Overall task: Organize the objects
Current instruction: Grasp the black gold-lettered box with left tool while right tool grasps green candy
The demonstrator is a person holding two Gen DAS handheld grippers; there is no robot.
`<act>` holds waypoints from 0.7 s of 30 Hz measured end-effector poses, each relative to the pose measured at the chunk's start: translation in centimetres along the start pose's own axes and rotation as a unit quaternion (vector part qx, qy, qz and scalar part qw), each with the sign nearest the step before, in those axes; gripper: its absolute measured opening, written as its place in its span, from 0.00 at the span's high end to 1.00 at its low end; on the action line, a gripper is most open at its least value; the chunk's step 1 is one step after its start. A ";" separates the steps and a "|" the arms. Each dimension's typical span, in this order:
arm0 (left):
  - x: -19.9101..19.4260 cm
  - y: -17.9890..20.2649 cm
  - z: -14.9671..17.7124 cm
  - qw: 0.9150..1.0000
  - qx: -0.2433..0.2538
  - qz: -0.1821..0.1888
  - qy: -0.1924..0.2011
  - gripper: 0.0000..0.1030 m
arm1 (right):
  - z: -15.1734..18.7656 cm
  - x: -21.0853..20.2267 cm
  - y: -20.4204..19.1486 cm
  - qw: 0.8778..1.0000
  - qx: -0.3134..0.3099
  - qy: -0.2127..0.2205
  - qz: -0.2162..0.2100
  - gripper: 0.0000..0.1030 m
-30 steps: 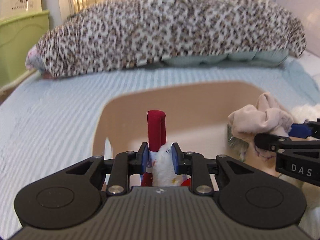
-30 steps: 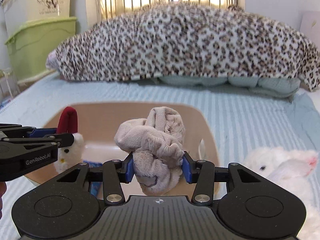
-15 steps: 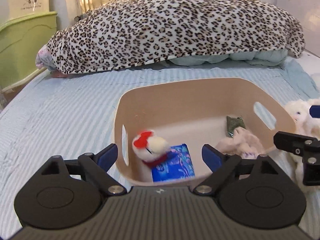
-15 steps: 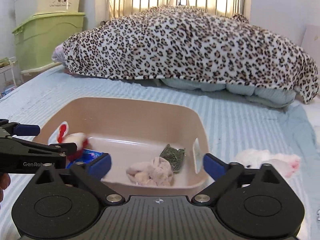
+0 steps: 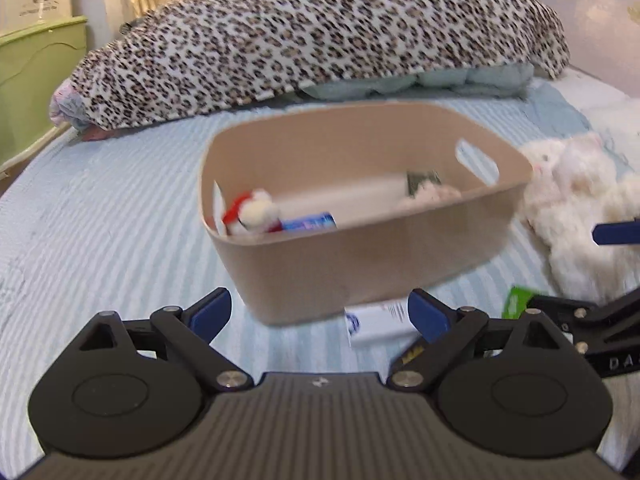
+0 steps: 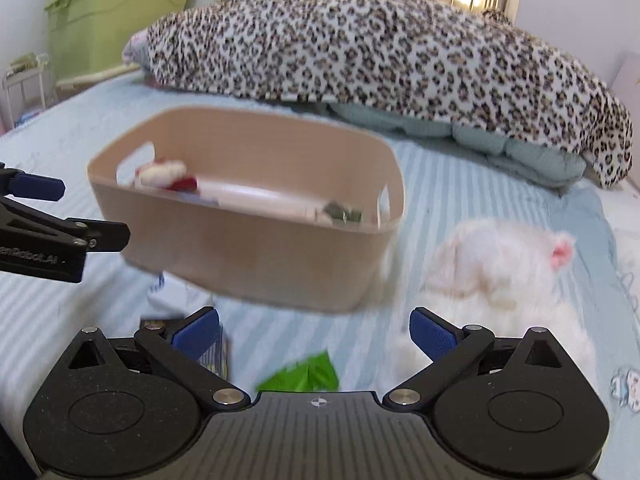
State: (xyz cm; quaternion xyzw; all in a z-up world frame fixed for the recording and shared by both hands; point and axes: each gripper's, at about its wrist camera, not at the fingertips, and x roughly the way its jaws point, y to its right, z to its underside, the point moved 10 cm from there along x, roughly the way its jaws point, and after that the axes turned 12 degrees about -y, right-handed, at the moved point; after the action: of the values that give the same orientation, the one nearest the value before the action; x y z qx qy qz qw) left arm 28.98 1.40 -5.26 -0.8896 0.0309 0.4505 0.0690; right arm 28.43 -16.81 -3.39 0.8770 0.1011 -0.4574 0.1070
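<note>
A beige plastic bin (image 5: 360, 256) (image 6: 256, 256) stands on the striped bed. In it lie a small white and red plush (image 5: 254, 212) (image 6: 162, 172), a blue packet (image 5: 308, 222), a beige cloth (image 5: 430, 194) and a dark green item (image 6: 342, 213). My left gripper (image 5: 320, 312) is open and empty, low in front of the bin. My right gripper (image 6: 314, 330) is open and empty, to the bin's front right. A white box (image 5: 378, 322) (image 6: 168, 290) and a green packet (image 6: 304, 374) (image 5: 518, 302) lie on the bed near the grippers.
A white plush animal (image 5: 576, 208) (image 6: 496, 268) lies right of the bin. A leopard-print quilt (image 5: 320, 36) (image 6: 380, 52) is heaped behind it. A green storage bin (image 6: 108, 20) stands at the back left. A dark patterned box (image 6: 220, 354) lies by my right gripper.
Both grippers opened and dropped the plush and the cloth into the bin a second ago. Since then both have pulled back and lowered in front of the bin.
</note>
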 end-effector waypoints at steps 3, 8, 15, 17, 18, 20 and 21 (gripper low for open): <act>1.3 0.4 1.4 1.000 0.009 0.007 -0.018 0.07 | 1.4 1.1 -0.2 1.000 -0.001 -0.014 -0.002 0.00; 3.2 1.2 3.5 0.999 0.027 0.018 -0.044 0.07 | 3.2 3.0 -0.4 0.999 -0.009 -0.034 -0.005 0.00; 4.2 2.3 4.5 0.996 0.035 0.051 -0.058 0.07 | 4.6 5.1 -0.6 0.998 -0.020 -0.056 -0.016 0.01; 4.0 2.4 4.5 0.996 0.041 0.054 -0.059 0.07 | 4.7 5.4 -0.7 0.998 -0.023 -0.058 -0.020 0.01; 3.9 2.5 4.5 0.996 0.045 0.056 -0.060 0.07 | 4.7 5.4 -0.8 0.998 -0.024 -0.058 -0.022 0.01; 3.8 2.8 4.7 0.995 0.055 0.061 -0.062 0.07 | 4.6 5.5 -0.9 0.998 -0.025 -0.056 -0.027 0.01; 3.9 3.0 4.8 0.994 0.060 0.060 -0.063 0.07 | 4.6 5.6 -0.9 0.998 -0.025 -0.056 -0.029 0.01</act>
State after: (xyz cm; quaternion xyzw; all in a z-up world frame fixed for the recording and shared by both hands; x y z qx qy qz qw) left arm 27.14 -0.84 -11.48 -0.8500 0.1068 0.5067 0.0969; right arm 27.68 -16.76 -10.66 0.8439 0.1318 -0.5057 0.1213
